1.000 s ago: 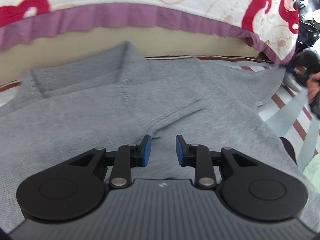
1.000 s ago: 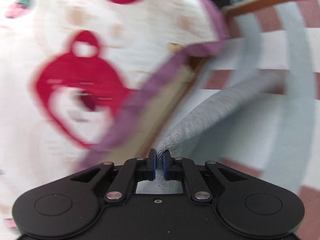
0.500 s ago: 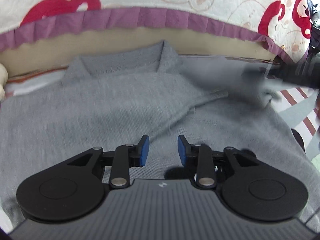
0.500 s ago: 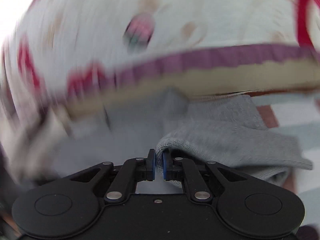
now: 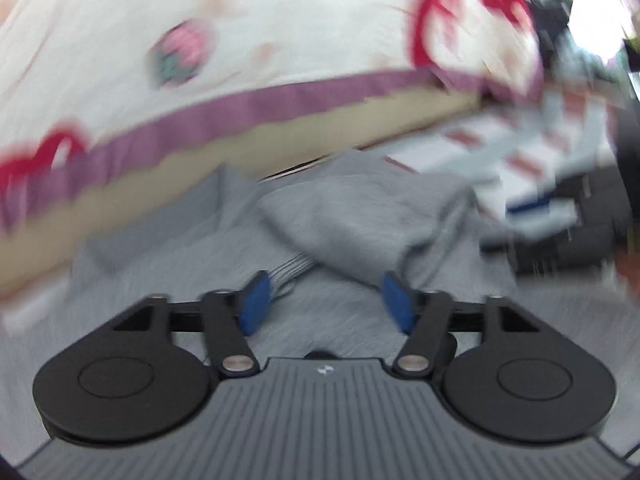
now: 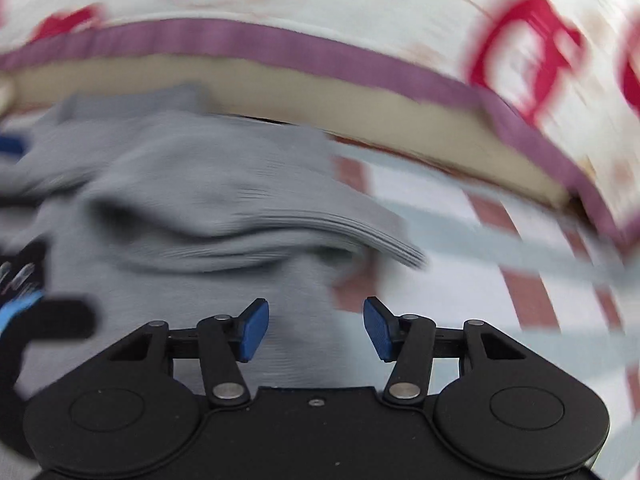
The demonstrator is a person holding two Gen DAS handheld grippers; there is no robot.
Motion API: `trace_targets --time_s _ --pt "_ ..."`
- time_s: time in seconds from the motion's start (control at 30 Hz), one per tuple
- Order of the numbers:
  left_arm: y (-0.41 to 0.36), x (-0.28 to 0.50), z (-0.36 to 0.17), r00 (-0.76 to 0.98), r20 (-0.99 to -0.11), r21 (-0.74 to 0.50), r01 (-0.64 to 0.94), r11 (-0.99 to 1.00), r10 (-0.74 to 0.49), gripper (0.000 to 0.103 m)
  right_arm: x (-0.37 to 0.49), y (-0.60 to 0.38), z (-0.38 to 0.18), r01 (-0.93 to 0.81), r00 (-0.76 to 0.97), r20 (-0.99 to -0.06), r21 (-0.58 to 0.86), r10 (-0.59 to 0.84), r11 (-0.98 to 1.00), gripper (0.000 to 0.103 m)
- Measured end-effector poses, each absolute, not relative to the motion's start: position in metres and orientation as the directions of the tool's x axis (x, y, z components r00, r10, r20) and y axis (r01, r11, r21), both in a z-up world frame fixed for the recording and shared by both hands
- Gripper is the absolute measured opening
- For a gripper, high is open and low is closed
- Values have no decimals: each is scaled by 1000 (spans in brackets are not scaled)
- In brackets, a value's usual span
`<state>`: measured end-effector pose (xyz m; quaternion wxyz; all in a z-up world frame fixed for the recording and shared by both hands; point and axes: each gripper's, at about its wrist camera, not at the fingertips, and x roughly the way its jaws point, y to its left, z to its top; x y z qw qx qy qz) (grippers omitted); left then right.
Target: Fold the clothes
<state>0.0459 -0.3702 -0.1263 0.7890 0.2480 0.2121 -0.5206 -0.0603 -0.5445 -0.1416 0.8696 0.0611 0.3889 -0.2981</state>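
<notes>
A grey knit sweater [image 5: 328, 312] lies flat on a striped sheet, with one sleeve [image 5: 352, 224] folded across its chest. My left gripper [image 5: 326, 302] hovers open over the body just below that sleeve, holding nothing. In the right wrist view the same sweater [image 6: 208, 208] fills the left and centre, its folded sleeve cuff [image 6: 384, 244] pointing right. My right gripper [image 6: 316, 328] is open and empty above the sweater's right edge. Both views are motion-blurred.
A white quilt with red and pink prints and a purple border [image 5: 280, 100] hangs over a beige mattress edge [image 6: 320, 92] behind the sweater. The red, white and pale blue striped sheet [image 6: 500, 272] extends to the right. Blurred dark objects [image 5: 560, 248] sit at the far right.
My right gripper carried the sleeve across the sweater, then opened and let it go. My left gripper opened wider and swung, its view shifting left.
</notes>
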Motion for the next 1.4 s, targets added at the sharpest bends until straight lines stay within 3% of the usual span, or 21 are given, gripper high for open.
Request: trace_targets --time_s 0.13,0.17,0.27,0.37,0.4,0.43,0.47,0.5,0.53,0.6,0.67,0.8,0.9,0.97,1.07,1.13,1.2,1.3,1.37,1.4 --pt "-410 48 -135 341 -632 60 917 395 -696 67 -51 -566 -144 596 537 -716 -54 -447 801 57" --pt "-421 53 -139 347 -646 49 908 417 -680 72 -46 -569 -144 589 537 -720 -52 -439 806 57" --pt "-455 62 -158 362 -689 142 917 373 -628 82 -36 -575 -150 557 531 -744 -53 -405 829 59" --pt "-477 62 -172 353 -704 248 935 252 -616 96 -26 -581 -148 538 511 -764 -73 -395 840 68" --pt "-479 63 -170 351 -699 260 936 236 -623 95 -25 -583 -148 530 506 -771 -77 -388 844 68" --pt "-480 64 -168 350 -694 273 937 220 -629 92 -25 -586 -148 525 505 -777 -69 -376 848 68" --pt "-479 69 -165 339 -691 241 941 239 -638 69 -25 -588 -148 522 504 -783 -59 -364 851 67" --pt "-475 77 -161 317 -691 172 945 277 -649 29 -25 -591 -148 526 506 -787 -43 -353 850 65" --pt "-469 86 -157 301 -692 107 942 319 -656 15 -26 -594 -148 535 506 -790 -26 -346 844 62" --pt "-450 101 -145 328 -660 29 910 414 -676 14 -30 -599 -148 564 506 -795 11 -335 826 47" --pt "-416 109 -127 417 -589 -24 847 532 -692 14 -32 -602 -148 599 502 -797 40 -336 800 37" --pt "-329 109 -114 567 -521 -258 608 751 -638 18 -32 -597 -152 595 513 -778 19 -362 803 36" --pt "-316 104 -140 588 -623 -179 535 826 -516 27 -33 -596 -153 608 513 -772 20 -374 794 37" --pt "-311 110 -156 569 -670 -155 521 839 -477 28 -30 -594 -153 607 502 -774 -3 -386 795 37" --pt "-296 122 -162 577 -665 -198 477 857 -474 45 -26 -590 -153 595 486 -773 -51 -409 802 37" --pt "-294 129 -162 558 -656 -230 494 838 -509 48 -26 -587 -153 604 479 -769 -61 -423 795 39" --pt "-300 130 -163 536 -654 -232 530 816 -534 66 -26 -585 -153 613 473 -765 -71 -437 787 40" --pt "-324 133 -167 470 -674 -226 602 766 -569 72 -26 -581 -153 626 463 -759 -86 -458 775 47" --pt "-336 142 -175 412 -710 -256 606 754 -572 71 -26 -578 -154 635 456 -755 -96 -471 767 47" --pt "-334 144 -175 433 -703 -239 603 761 -564 49 -26 -577 -154 639 453 -753 -100 -478 763 46"
